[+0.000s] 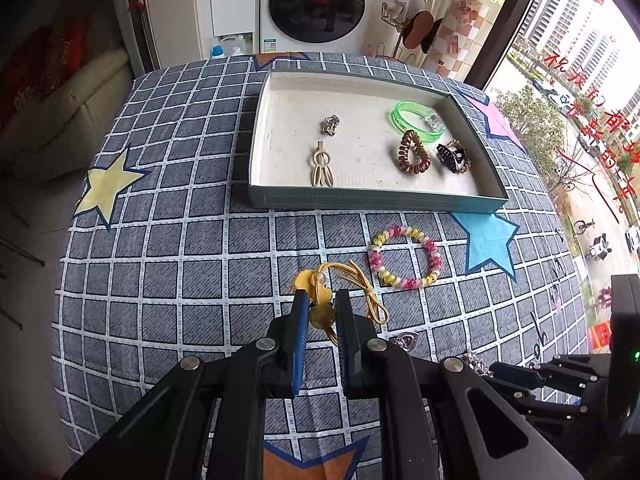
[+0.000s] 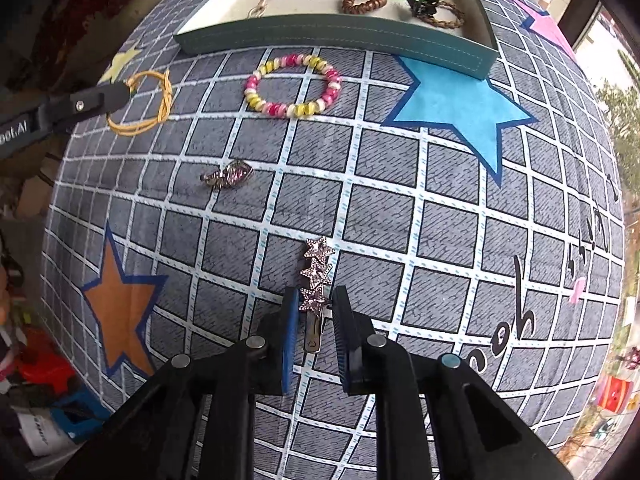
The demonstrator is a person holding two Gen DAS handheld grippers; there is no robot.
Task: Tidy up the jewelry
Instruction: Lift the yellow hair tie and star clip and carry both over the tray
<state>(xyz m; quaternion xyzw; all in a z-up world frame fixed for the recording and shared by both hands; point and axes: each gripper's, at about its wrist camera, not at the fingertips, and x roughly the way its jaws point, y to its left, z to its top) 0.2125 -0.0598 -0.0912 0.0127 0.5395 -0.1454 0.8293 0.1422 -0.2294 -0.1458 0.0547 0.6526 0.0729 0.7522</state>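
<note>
Left wrist view: your left claw (image 1: pixel 322 300) sits low over the counter (image 1: pixel 180 240) with its jaws partly spread, straddling the yellow hair tie (image 1: pixel 340 292); the tie's gold charm lies between the pads, but whether they touch it you cannot tell. Just right of it lies the pink-and-yellow beaded bracelet (image 1: pixel 406 257). On the far side stands the teal tray (image 1: pixel 376 198), holding a beige hair clip (image 1: pixel 322 165), a small silver piece (image 1: pixel 330 124), a brown spiral hair tie (image 1: pixel 414 152), a green bangle (image 1: pixel 418 121) and a dark claw clip (image 1: pixel 454 156). A purple brooch (image 1: pixel 406 338) shows near the right finger. Right wrist view: your right claw (image 2: pixel 316 306) has its jaws spread around the near end of the star hair clip (image 2: pixel 316 276), which lies flat on the counter (image 2: pixel 400 220), pads apart from it. The purple brooch (image 2: pixel 228 175) lies far left of it, the beaded bracelet (image 2: pixel 294 85) beyond, in front of the tray (image 2: pixel 332 38). The left claw's finger appears at far left over the yellow tie (image 2: pixel 140 102).
</note>
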